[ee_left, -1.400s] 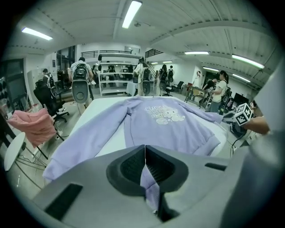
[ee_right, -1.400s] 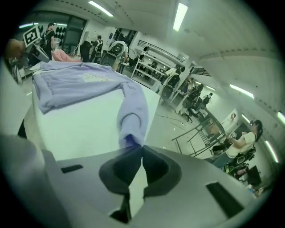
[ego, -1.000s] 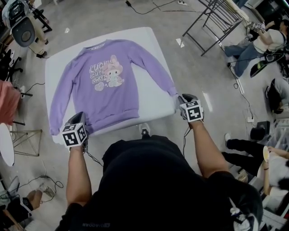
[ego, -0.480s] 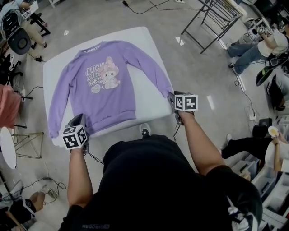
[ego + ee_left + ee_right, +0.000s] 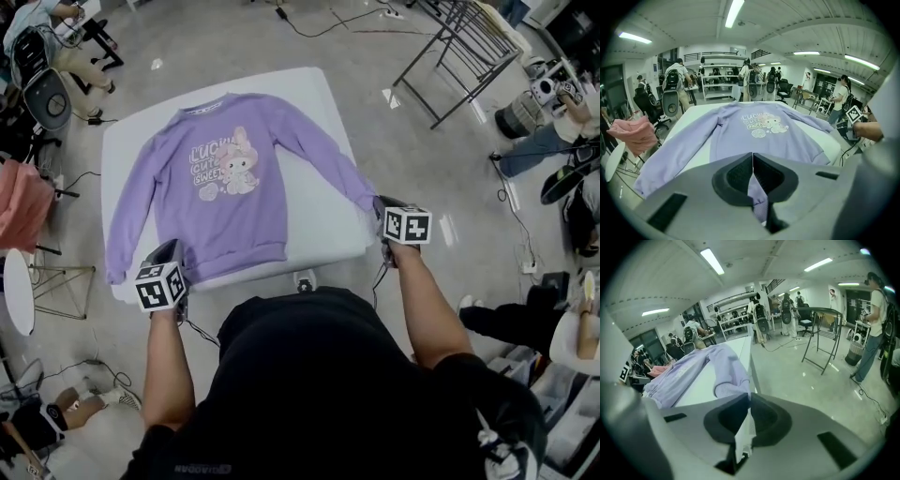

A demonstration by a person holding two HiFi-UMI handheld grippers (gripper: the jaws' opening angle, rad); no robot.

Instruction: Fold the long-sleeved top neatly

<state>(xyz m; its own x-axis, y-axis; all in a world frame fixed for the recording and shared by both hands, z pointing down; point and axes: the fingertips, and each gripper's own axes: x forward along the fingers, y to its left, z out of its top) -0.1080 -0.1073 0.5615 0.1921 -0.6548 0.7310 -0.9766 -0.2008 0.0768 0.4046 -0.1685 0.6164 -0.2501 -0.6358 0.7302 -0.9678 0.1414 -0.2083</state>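
The purple long-sleeved top (image 5: 220, 187) lies face up and spread flat on the white table (image 5: 323, 239). Its collar points away from the person and both sleeves angle out and down, which leaves every edge within reach for a first fold. The left gripper (image 5: 752, 161) is clenched on the hem (image 5: 758, 199) near its left corner, with purple ribbing pinched between its jaws, apparently to anchor or lift that side. The right gripper (image 5: 749, 401) sits at the table's near right corner, with the right sleeve's cuff (image 5: 731, 390) just ahead of it. Its jaws are closing and a pale strip of cloth (image 5: 743, 437) hangs between them. It looks more like the table's white cover than the cuff, though I cannot tell for sure; if so, the sleeve is not yet caught. The chest print (image 5: 217, 169) reads roughly "LUCKY CUTE SWEET" beside a cartoon rabbit (image 5: 242, 157). The cube (image 5: 159, 288) on each gripper carries only black-and-white square markers, no words.
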